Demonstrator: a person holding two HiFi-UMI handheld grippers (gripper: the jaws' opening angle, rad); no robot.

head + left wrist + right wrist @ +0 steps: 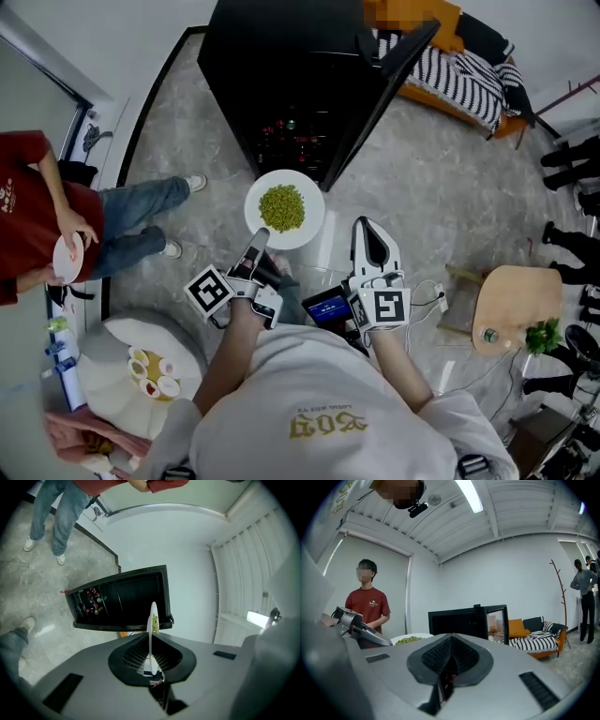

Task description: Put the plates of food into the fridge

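Round white plate [307, 228] of green peas [281, 206], centre frame: rim clamped in left gripper [257, 240] fingers; right gripper [373, 246] fingers clenched, empty

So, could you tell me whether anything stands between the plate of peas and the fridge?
Nothing visible does. The left tool holds the plate by its rim just in front of the fridge, and the door stands open off to the right, clear of the path.
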